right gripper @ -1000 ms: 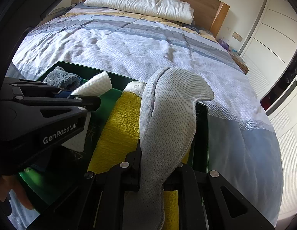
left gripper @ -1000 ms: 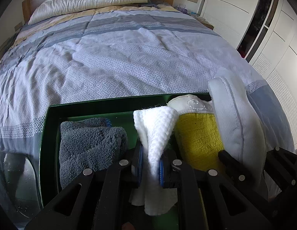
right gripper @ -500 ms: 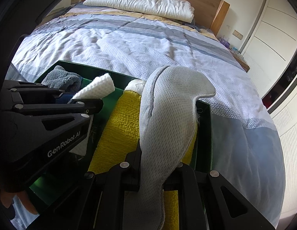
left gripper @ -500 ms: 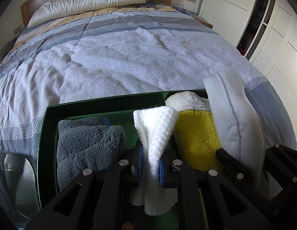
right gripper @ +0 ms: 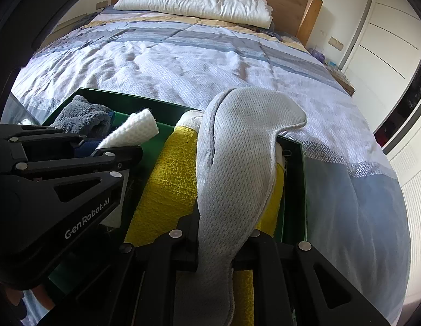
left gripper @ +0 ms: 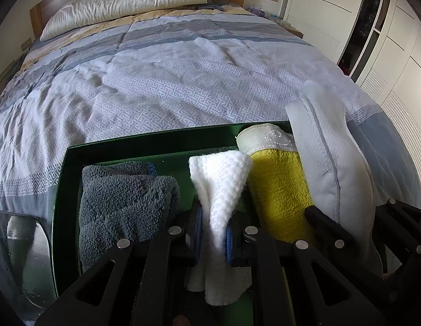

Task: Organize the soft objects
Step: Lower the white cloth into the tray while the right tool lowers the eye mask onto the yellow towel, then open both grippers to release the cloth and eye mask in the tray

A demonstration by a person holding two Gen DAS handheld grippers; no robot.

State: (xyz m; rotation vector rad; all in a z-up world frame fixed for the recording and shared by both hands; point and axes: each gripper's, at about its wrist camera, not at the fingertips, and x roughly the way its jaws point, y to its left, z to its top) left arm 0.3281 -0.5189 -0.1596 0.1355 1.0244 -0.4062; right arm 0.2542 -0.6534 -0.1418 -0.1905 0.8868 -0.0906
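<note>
Grey-patterned bedspread [left gripper: 183,87] covers the bed, white wardrobes beside it. On it sits a green tray [left gripper: 64,179]. The left gripper [left gripper: 214,233] pinches a white waffle cloth [left gripper: 218,187] upright in the tray; the right gripper [right gripper: 218,239] clamps a grey mesh insole [right gripper: 237,163] over a yellow towel [right gripper: 172,179].

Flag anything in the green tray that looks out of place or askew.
The grey mesh insole stands on end in the right claw, poking above the green tray rim. The white cloth is pinched upright in the left claw. The grey towel and yellow towel lie in it.
</note>
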